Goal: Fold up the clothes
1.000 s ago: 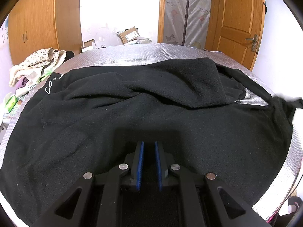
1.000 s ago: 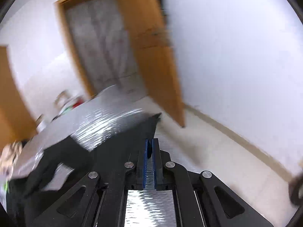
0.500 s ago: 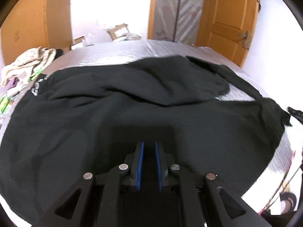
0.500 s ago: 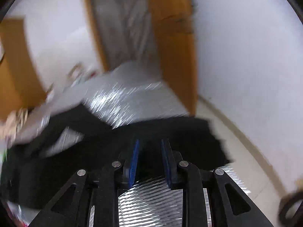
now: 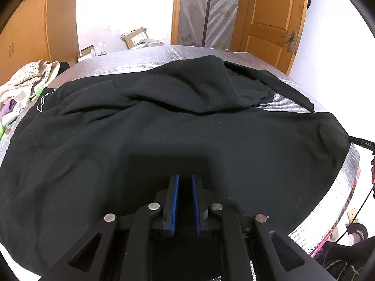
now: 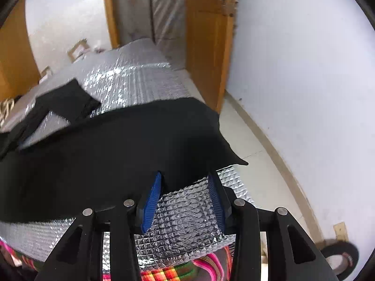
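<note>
A black garment [image 5: 164,126] lies spread over a silver foil-covered table [image 5: 140,61], with a sleeve folded across its far part. My left gripper [image 5: 184,180] sits low over the garment's near side. Its blue pads [image 5: 174,201] stand a narrow gap apart and black fabric fills that gap. In the right wrist view the garment's corner [image 6: 187,140] lies at the table's right end. My right gripper [image 6: 185,178] is opening; the corner's edge hangs between its blue pads [image 6: 152,196] without being pressed.
Light-coloured clothes [image 5: 28,79] are piled at the table's left edge. Cardboard boxes [image 5: 137,36] stand behind the table, a wooden door [image 5: 269,23] at the back right. A striped cloth [image 6: 164,271] shows under the foil. A slipper [image 6: 342,257] lies on the floor.
The right gripper's jaws went from shut to wide apart and it tipped down onto the garment's corner, which now rests on the foil. The left gripper stayed in place, unchanged.
</note>
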The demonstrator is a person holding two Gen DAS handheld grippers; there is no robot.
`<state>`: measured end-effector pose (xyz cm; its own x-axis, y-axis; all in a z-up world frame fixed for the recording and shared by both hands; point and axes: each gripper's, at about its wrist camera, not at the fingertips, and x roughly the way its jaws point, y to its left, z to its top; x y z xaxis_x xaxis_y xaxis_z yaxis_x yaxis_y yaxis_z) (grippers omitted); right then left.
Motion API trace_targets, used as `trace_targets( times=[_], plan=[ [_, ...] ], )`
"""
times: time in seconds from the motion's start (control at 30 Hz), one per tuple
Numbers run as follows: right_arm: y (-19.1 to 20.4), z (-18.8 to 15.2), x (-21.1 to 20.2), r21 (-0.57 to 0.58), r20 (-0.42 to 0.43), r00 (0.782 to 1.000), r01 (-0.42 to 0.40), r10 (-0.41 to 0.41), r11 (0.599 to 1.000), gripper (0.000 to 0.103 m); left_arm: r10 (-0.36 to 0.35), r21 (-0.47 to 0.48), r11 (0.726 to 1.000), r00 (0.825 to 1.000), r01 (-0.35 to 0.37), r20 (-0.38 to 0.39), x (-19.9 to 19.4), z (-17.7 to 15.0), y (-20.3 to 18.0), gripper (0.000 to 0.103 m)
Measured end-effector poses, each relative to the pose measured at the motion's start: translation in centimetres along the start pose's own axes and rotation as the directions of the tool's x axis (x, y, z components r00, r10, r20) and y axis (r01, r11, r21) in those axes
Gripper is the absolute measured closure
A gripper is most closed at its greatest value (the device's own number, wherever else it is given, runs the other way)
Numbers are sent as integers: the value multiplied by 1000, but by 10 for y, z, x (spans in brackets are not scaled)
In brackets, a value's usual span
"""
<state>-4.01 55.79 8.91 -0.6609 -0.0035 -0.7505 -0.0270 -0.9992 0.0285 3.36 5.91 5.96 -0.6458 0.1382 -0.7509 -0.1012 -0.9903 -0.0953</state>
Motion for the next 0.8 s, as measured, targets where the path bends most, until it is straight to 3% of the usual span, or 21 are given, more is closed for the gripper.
trace_targets(
  times=[0.17,0.33,0.43,0.63,0.8],
  plan=[
    [35,10,-8,-10,84,982,-168,169,986,61,20,-35,999,1000,-20,7,-6,0,3,92],
    [107,10,4,-160,34,942,-325,334,932,61,80,-121,990,995,-73,58,-18,2,26,92],
    [141,6,9,-220,8,917,-388,400,895,61,157,-187,970,988,-153,7,-12,-4,52,92],
    [182,-1,13,-274,-48,878,-470,477,839,61,138,-205,970,990,-130,27,-30,-11,62,93],
    [213,-4,-3,-334,-64,824,-550,563,766,61,235,-279,937,970,-210,58,-59,-16,89,93]
  ],
)
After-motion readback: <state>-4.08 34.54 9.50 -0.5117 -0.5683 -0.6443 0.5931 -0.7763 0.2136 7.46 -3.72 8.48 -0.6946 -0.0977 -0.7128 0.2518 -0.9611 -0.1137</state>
